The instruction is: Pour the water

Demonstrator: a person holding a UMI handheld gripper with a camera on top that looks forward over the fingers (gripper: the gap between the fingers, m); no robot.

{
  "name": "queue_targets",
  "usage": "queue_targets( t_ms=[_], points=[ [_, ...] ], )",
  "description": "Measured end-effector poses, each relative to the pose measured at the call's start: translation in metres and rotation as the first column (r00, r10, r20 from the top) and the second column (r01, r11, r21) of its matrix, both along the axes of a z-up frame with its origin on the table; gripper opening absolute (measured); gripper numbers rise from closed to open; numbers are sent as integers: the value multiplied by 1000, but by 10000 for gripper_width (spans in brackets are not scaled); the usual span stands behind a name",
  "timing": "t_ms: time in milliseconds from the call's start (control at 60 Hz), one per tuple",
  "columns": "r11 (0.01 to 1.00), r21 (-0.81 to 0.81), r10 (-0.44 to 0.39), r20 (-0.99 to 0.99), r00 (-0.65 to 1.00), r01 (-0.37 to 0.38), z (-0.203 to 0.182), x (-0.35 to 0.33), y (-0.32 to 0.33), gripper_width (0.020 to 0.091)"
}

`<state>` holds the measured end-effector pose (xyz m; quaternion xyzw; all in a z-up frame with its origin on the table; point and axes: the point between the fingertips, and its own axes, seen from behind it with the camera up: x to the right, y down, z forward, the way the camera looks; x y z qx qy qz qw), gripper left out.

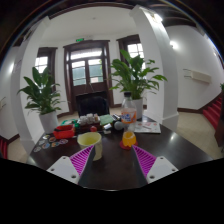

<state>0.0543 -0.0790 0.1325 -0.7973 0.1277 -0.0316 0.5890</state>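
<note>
The gripper [113, 166] hangs low over a dark round table [180, 150], its two fingers spread wide and holding nothing, the purple pads [82, 160] facing each other across an empty gap. Just ahead of the fingers, slightly toward the left one, a yellow-green cup [90, 143] stands upright on the table, apart from both pads. Just right of the cup, and about as near to the fingers, stands a small bottle of orange liquid [128, 138], also upright; it looks the likelier pouring vessel, though whether it holds the water the task means cannot be told. Behind the cup lies a cluster of smaller items, among them a red bowl [64, 131], too crowded to sort out. Farther behind the cup, a potted plant [42, 95] stands to its left and a taller one [133, 78] to its right, with a dark-framed door [88, 72] in the white wall beyond. Judged from this, the pour has not begun: the fingers would need to go forward and a little right of the cup to close on the bottle, whose long axis is vertical.
</note>
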Motion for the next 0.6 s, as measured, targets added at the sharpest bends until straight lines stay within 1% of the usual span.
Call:
queue_targets(
  t_ms=[67, 133, 333, 467, 600],
  points=[
    [999, 1, 40, 13, 999, -40, 14, -20, -13, 711],
    [998, -2, 63, 22, 998, -63, 28, -38, -23, 711],
    [993, 50, 107, 31, 994, -109, 64, -77, -41, 709],
    [988, 48, 144, 59, 988, -147, 71, -94, -48, 710],
    [985, 37, 166, 82, 983, -169, 68, -103, -57, 711]
  ],
)
